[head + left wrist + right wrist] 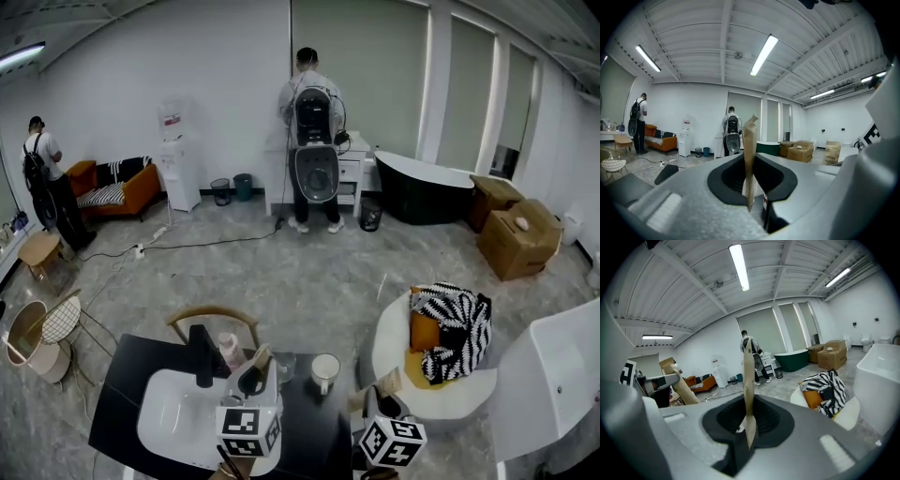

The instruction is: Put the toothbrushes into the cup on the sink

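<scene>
Both grippers are raised above the black counter, each shut on a flat brown paper toothbrush pack that sticks up from its jaws. In the head view my left gripper [255, 377] holds its pack [262, 357] over the right rim of the white sink [173, 417]. My right gripper [380, 401] holds its pack [389, 382] past the counter's right end. The white cup [324, 371] stands on the counter between them. The left gripper view shows the pack [750, 159] pinched in the left gripper [750, 182]; the right gripper view shows the same for the other pack [748, 390] and right gripper [749, 422].
A black faucet [202, 356], a pink bottle [230, 351] and a clear glass [284, 365] stand behind the basin. A wooden chair back [214, 316] is beyond the counter. A white round seat with a striped cloth [455, 330] is to the right. Two people stand far off.
</scene>
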